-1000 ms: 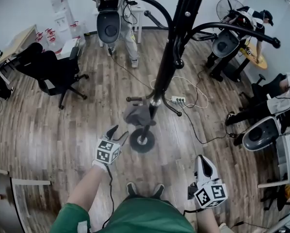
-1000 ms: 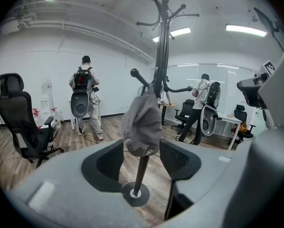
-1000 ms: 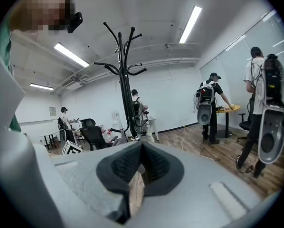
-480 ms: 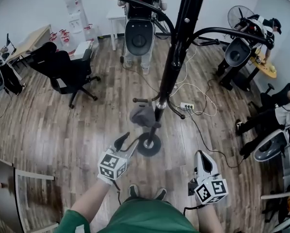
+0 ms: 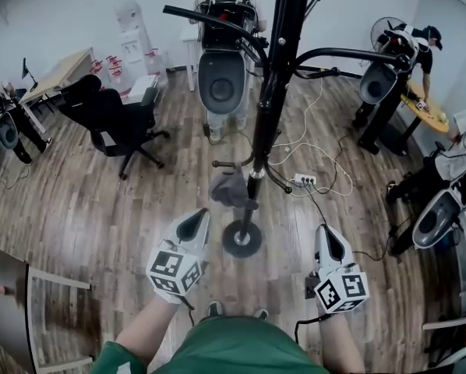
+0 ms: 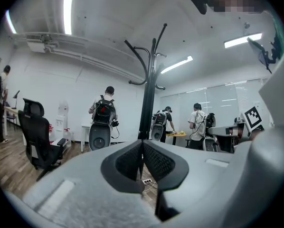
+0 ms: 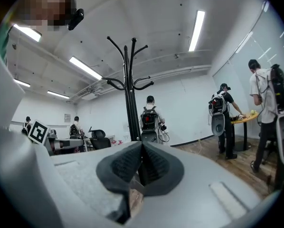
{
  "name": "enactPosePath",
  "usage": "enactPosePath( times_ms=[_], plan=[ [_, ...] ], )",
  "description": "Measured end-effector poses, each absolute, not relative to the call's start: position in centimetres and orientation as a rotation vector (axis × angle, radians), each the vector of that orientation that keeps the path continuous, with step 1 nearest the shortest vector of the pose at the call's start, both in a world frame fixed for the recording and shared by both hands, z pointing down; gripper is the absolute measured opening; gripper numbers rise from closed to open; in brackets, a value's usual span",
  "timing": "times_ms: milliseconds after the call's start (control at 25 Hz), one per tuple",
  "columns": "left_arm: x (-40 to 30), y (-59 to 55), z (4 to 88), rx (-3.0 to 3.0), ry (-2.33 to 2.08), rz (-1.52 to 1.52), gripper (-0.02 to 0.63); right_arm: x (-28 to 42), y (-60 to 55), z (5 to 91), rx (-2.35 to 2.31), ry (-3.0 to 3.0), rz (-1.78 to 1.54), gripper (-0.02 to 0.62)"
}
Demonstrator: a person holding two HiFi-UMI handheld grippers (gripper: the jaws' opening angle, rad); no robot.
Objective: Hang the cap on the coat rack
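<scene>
Cap point(image 5: 231, 190) hung on a low peg of the coat rack point(image 5: 268, 107), just ahead of our left gripper point(image 5: 198, 220), whose jaws had just closed on nothing. Right gripper point(image 5: 329, 236) was pinched together, empty too. Hanging looked done to us; next we'd just back away without bumping it.

Seeing black swivel office chair point(image 5: 112, 123) standing on brown wood-plank floor point(image 5: 85, 209), light wooden desk point(image 5: 58, 70) just behind it at left. Spotting white water dispenser point(image 5: 132, 22) sitting against far wall. Noting white power strip point(image 5: 304, 180) lying on floor among loose white and black cables. Seeing person in dark top point(image 5: 420, 44) leaning over round yellow table point(image 5: 429, 109) at right. Catching long ceiling strip light point(image 7: 197, 30) glowing overhead.
</scene>
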State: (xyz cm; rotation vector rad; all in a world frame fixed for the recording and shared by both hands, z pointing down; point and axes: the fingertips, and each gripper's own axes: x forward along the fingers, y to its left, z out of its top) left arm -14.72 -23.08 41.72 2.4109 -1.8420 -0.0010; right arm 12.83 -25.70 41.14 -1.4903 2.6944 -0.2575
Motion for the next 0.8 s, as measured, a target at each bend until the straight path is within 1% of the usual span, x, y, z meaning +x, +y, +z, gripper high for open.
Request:
enactPosePath(
  times_ms=[360, 800],
  plan=[
    [-14.8, -21.0, 41.3, 2.342, -1.913, -0.003, 0.012, 14.1, -26.3, 39.2, -1.444, 2.681, -0.187, 0.002],
    [-14.6, -20.5, 41.8, 2.308, -1.951, -0.015, 0.012, 15.0, -26.7, 39.3, -1.441, 2.688, -0.142, 0.002]
  ],
)
